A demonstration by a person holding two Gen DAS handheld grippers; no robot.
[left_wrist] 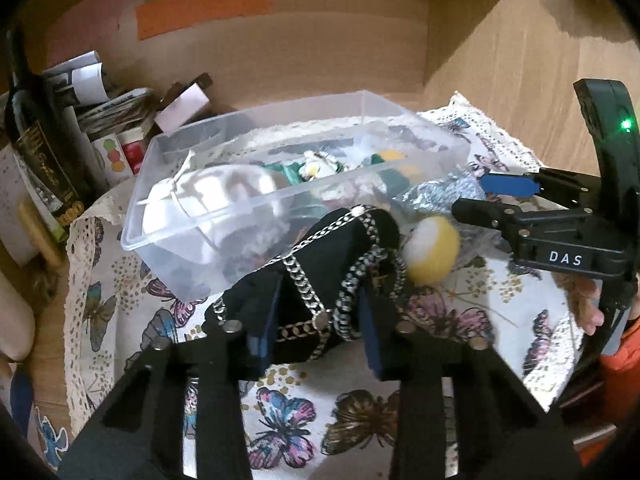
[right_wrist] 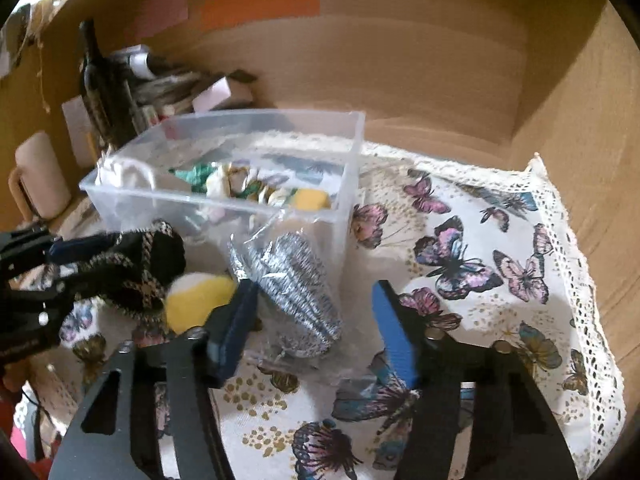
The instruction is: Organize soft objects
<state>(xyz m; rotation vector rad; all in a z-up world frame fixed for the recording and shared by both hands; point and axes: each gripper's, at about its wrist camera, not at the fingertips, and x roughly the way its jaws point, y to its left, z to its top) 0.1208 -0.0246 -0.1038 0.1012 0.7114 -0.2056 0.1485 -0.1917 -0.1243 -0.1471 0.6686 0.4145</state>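
A wooden table (right_wrist: 460,92) sits in a wood-panelled nook; orange, green and pink paper strips (right_wrist: 260,2) are stuck on the back panel; a white cloth printed with butterflies (right_wrist: 500,264) and edged in lace covers most of the top. At the far left stands a dark bottle (left_wrist: 36,136) among boxes and papers (left_wrist: 116,108). A clear plastic box (left_wrist: 256,204) rests on the cloth, holding white, green and yellow soft things. The left gripper (left_wrist: 316,320) has its blue pads pressed against both sides of a black pouch with silver chain trim (left_wrist: 320,264), pinching it just in front of the box; a yellow and white soft ball (left_wrist: 434,250) lies right beside the pouch's far end, touching or nearly so. The right gripper (right_wrist: 316,324) is spread wide, its pads on either side of a silvery bundle in a clear bag (right_wrist: 292,288) that lies against the box's near wall; whether the left pad touches the bag I cannot tell.
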